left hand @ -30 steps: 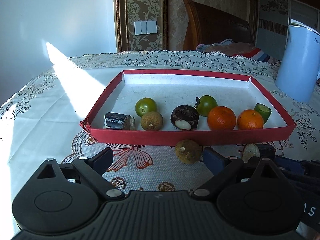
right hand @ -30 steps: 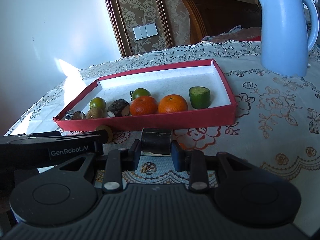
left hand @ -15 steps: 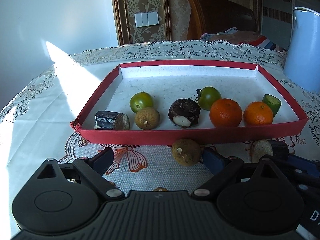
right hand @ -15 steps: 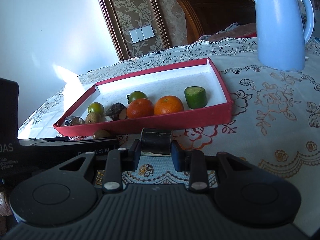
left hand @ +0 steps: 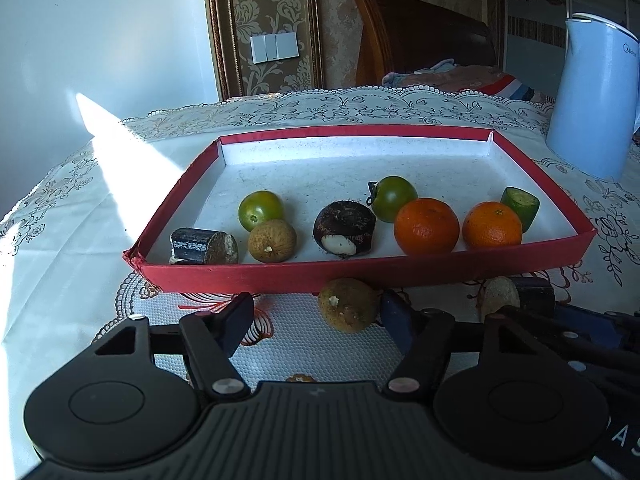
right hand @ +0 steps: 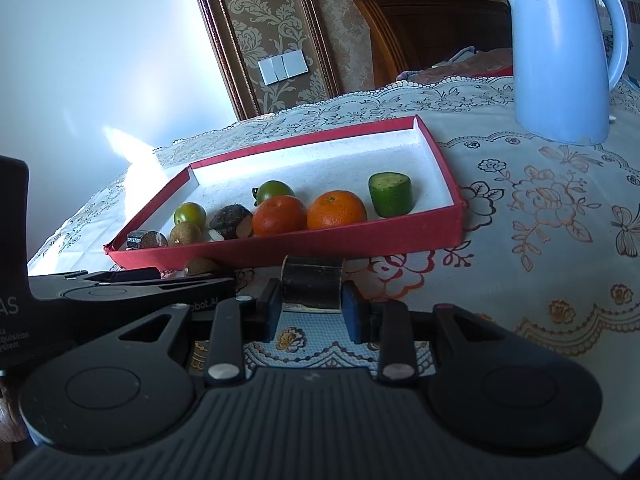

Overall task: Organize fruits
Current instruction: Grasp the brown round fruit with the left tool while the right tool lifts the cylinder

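A red-rimmed tray (left hand: pixel 360 276) holds a dark cane piece (left hand: pixel 202 246), a brown fruit (left hand: pixel 272 241), two green tomatoes, a dark peeled fruit (left hand: pixel 344 229), two oranges (left hand: pixel 426 226) and a green stub (left hand: pixel 520 203). In front of the tray, a second brown round fruit (left hand: pixel 347 305) lies on the cloth between the jaws of my left gripper (left hand: pixel 316 320). The jaws are closing; the fruit sits near the right finger, with a gap on the left. My right gripper (right hand: pixel 312 312) is shut on a dark cane segment (right hand: pixel 312 289) just before the tray (right hand: pixel 280 250).
A pale blue kettle (right hand: pixel 564 52) stands at the back right on the lace tablecloth (right hand: pixel 540 208). The left gripper's body (right hand: pixel 132 280) lies close to the right one's left side. A wooden chair back (left hand: pixel 420 36) and a wall stand behind the table.
The left gripper's fingers have drawn inward around the brown fruit in front of the tray. The right gripper keeps still, holding the cane segment.
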Tool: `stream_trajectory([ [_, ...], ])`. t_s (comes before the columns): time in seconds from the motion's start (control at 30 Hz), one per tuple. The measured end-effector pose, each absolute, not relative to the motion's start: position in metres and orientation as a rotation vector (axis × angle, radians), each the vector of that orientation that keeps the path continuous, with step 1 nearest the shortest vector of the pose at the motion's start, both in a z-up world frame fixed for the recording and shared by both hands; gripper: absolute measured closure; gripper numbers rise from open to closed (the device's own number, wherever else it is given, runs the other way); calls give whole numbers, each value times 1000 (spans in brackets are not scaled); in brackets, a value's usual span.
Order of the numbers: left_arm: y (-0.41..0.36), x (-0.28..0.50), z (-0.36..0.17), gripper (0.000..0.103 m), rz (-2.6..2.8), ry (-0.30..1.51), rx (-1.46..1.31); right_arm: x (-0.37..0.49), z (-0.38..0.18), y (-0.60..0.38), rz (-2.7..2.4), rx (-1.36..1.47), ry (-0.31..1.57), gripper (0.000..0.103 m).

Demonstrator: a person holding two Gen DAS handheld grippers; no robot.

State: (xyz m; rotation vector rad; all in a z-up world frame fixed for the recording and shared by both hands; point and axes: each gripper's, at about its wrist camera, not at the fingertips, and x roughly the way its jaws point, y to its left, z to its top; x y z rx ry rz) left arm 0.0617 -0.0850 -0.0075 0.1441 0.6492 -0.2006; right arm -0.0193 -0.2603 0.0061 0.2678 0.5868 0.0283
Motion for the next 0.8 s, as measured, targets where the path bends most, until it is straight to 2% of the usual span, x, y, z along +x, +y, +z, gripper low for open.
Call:
stream_trajectory([
  [0.17,-88,59,-8,53,-214,637,152,-19,6,-259,27,262,588,72],
  [0.43,-88,53,-7,70,-208,617,158,-19,7,-258,24,248,586,72],
  [0.8,-75,49,-6,73,-195,607,97,-21,8,-256,21,241,574,73],
])
